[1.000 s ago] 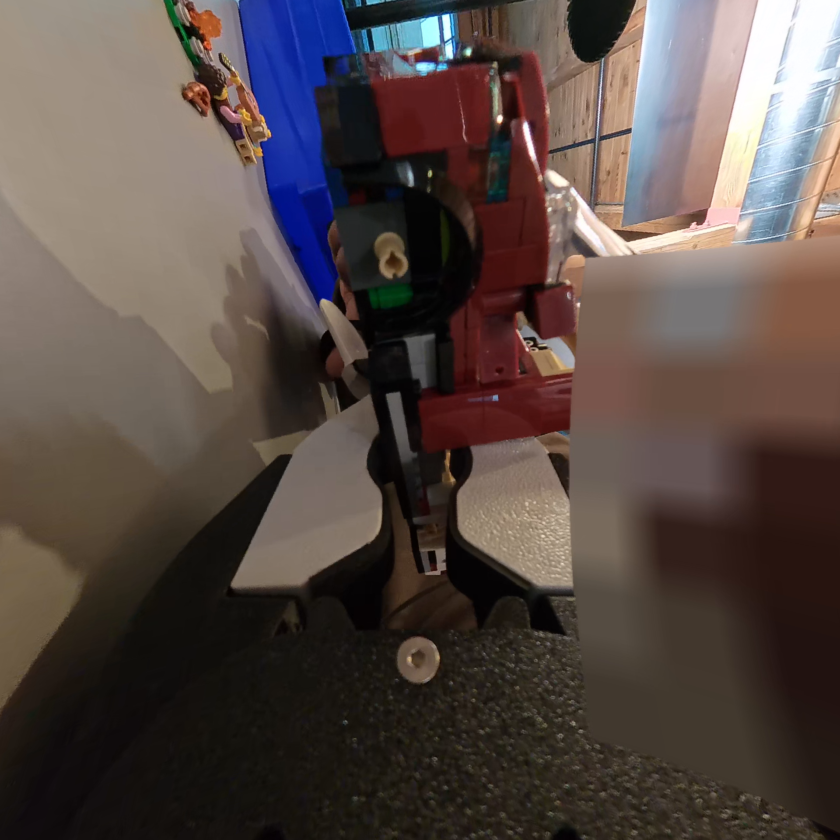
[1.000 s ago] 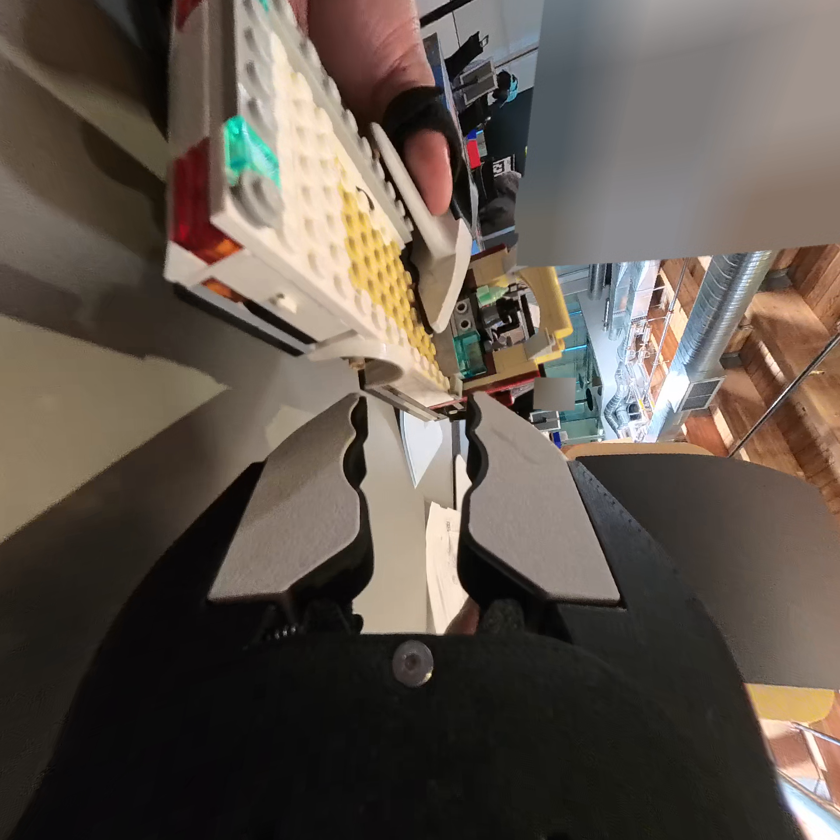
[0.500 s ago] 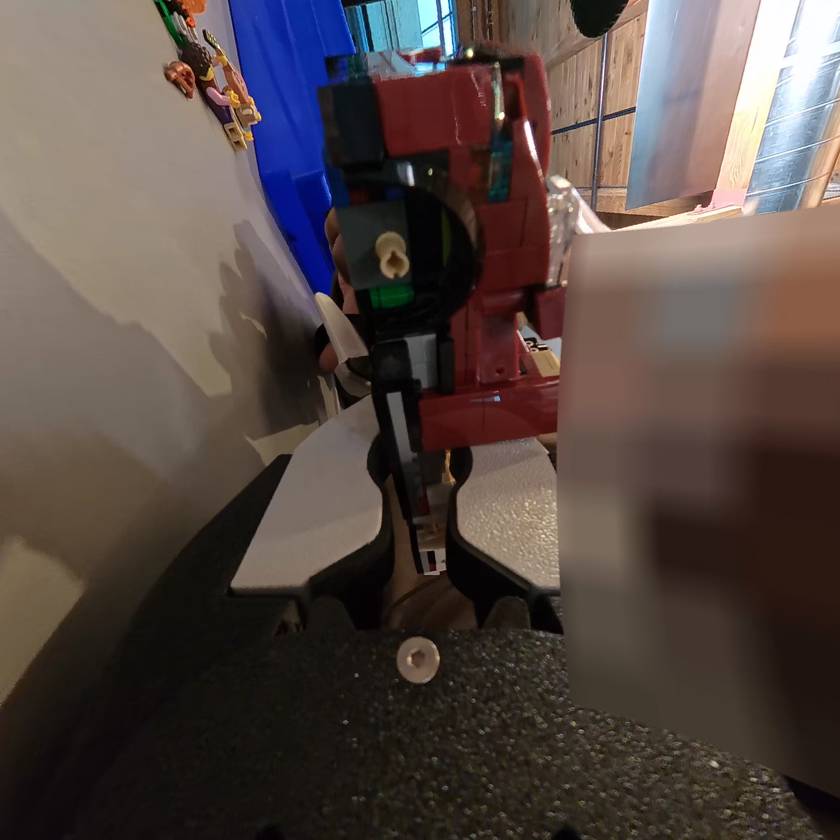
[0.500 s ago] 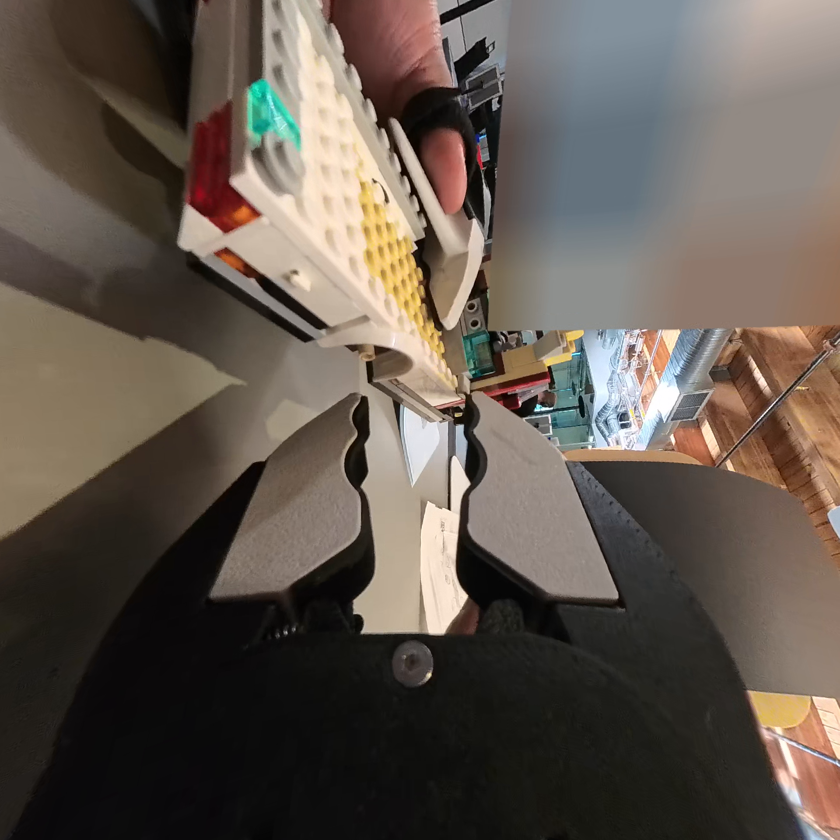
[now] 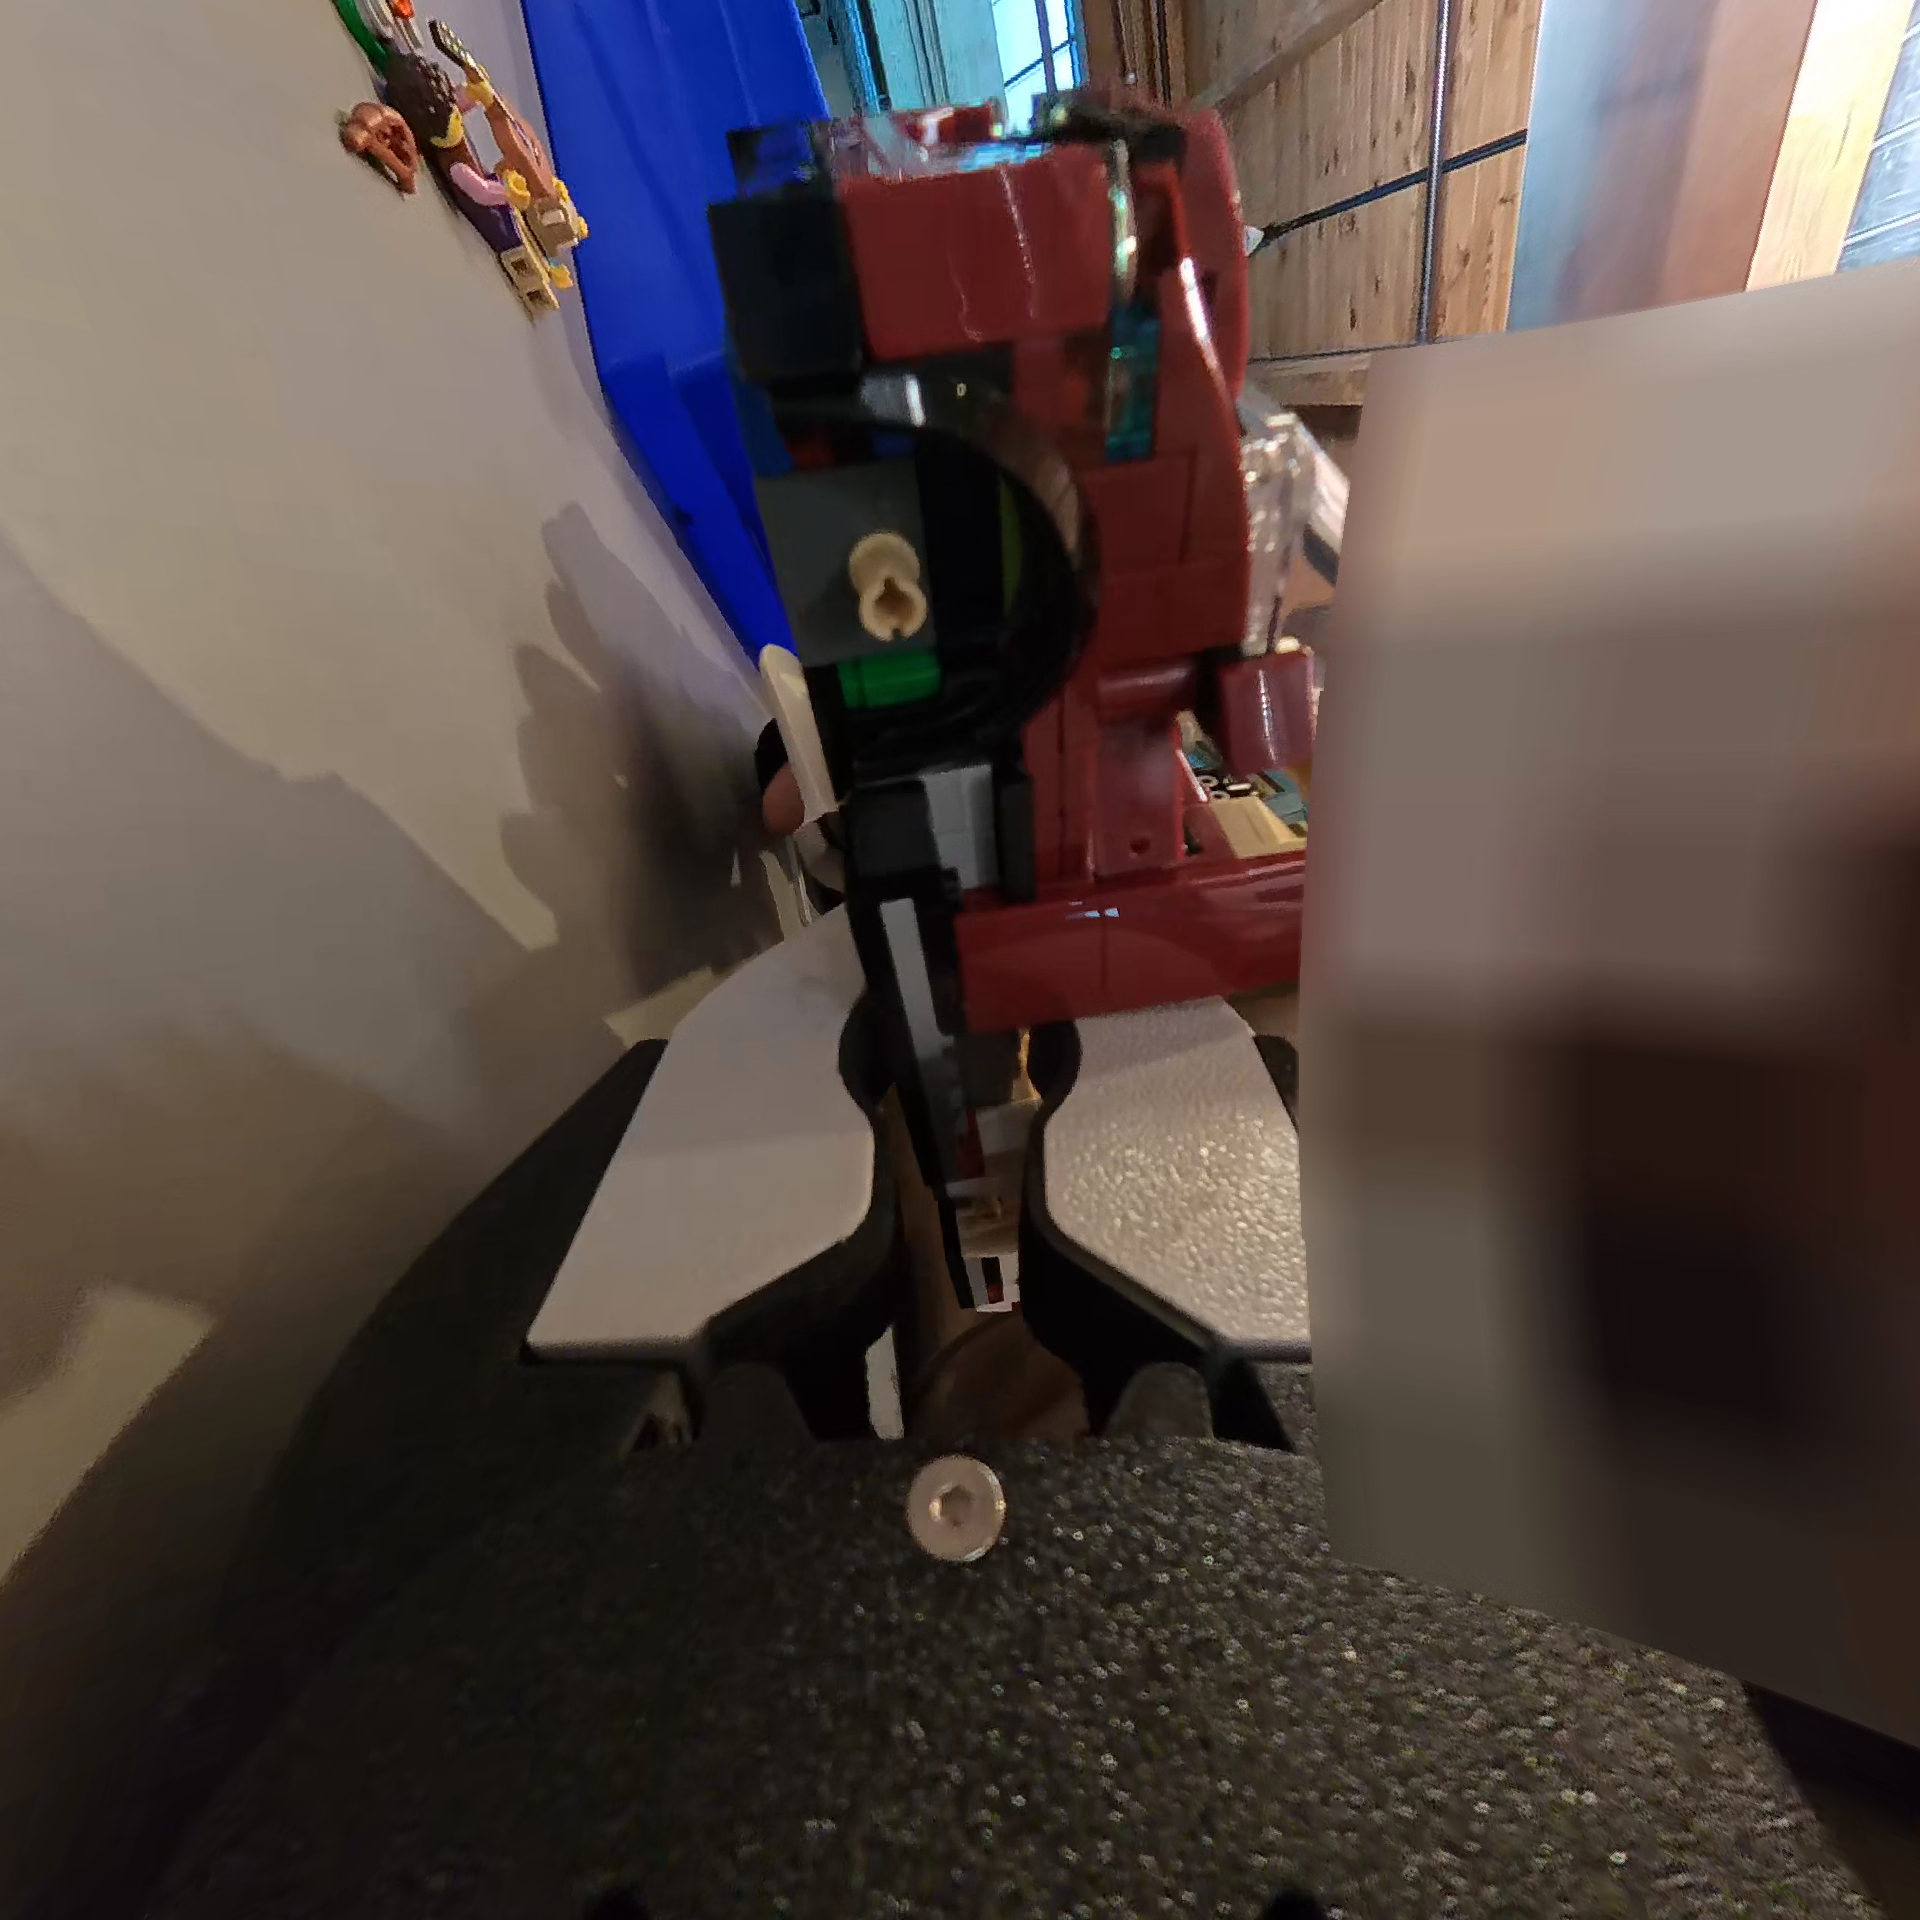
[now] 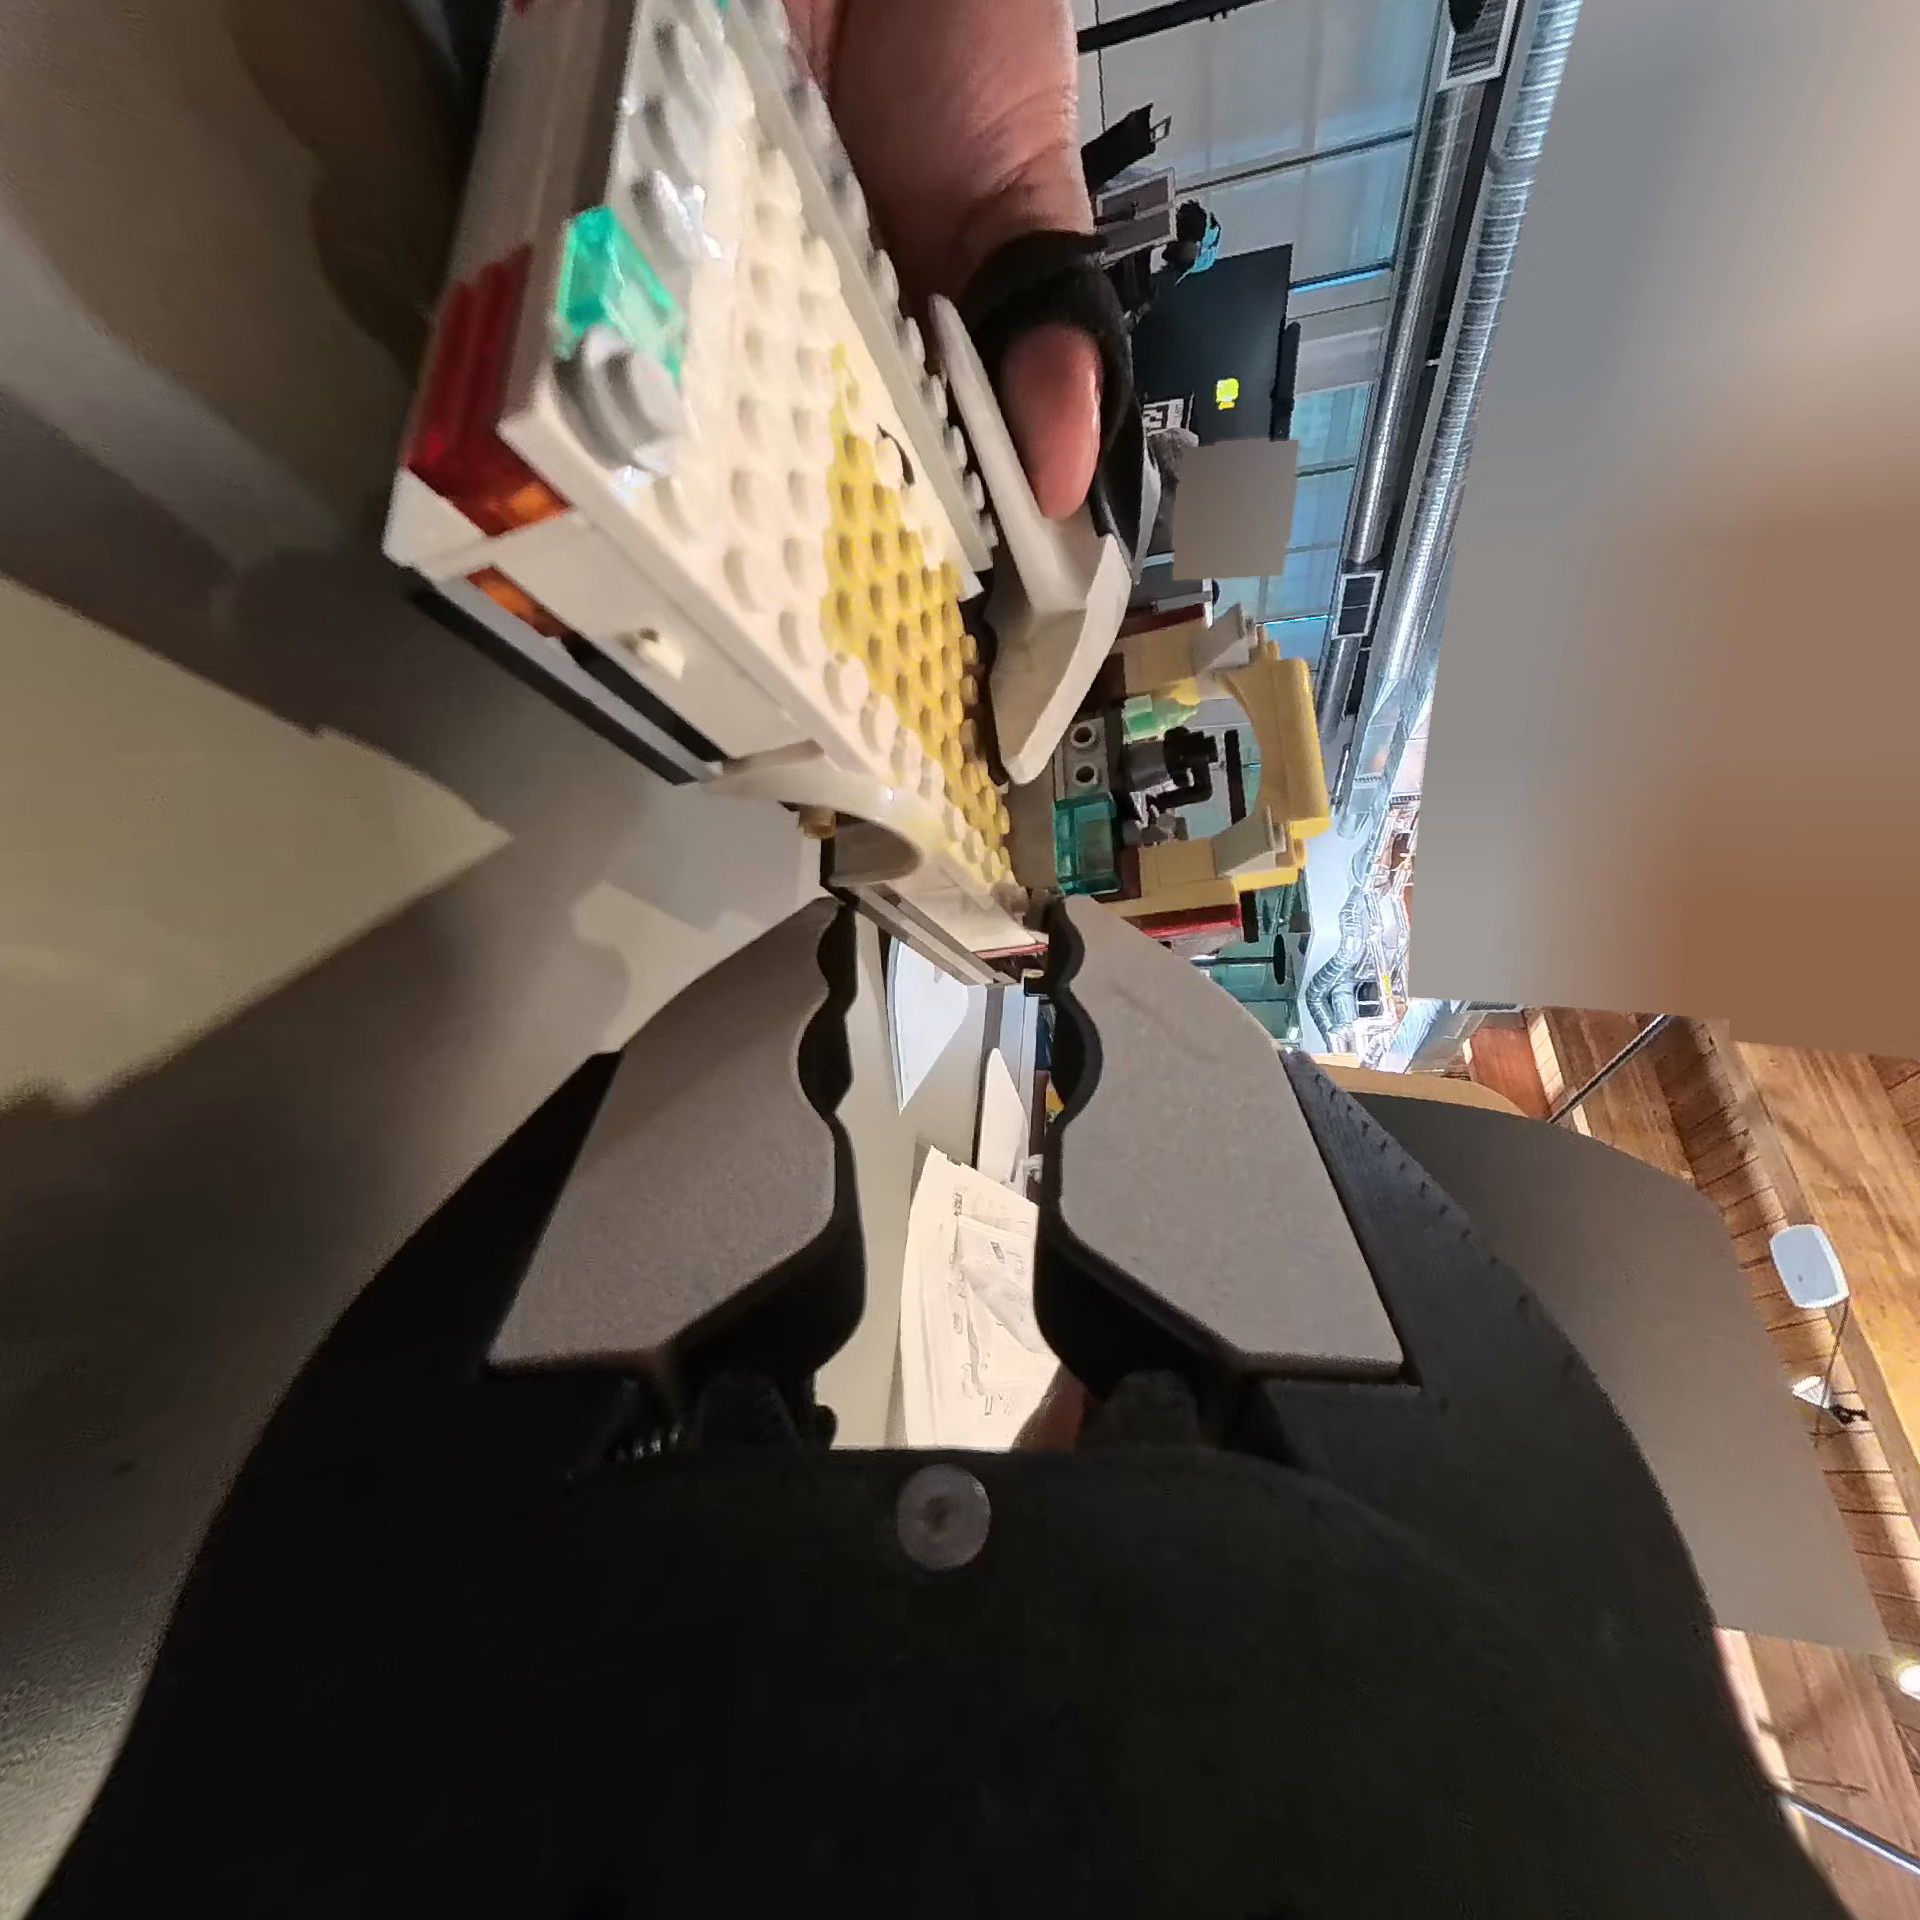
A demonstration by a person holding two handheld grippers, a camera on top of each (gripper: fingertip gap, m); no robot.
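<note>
We see little change in the left wrist view. The left gripper (image 5: 951,997) stays clamped on the thin black-and-grey edge of the dark red, black and white brick-built model (image 5: 1039,260), with a pad pressed on each side, and the model sits framed as it did a second ago. The model is held off the grey table surface (image 5: 208,520), which runs up the left of that view. At the surface's far edge lie a few small toy figures (image 5: 488,177), beside a blue plastic bin (image 5: 644,260).

The change is on the other side. In the right wrist view the model's white and yellow studded underside (image 6: 790,468) now looms larger and nearer. The right gripper (image 6: 945,914) has drawn its fingers a little closer together, and they stand at either side of the lower end of the thin white plate. The tips are at that plate's edges, but we cannot tell whether they press on it.

A hand (image 6: 956,135) with a black strap round one finger holds a white curved piece (image 6: 1049,623) against the studs. Printed paper sheets (image 6: 977,1288) lie on the surface beyond the fingers.
</note>
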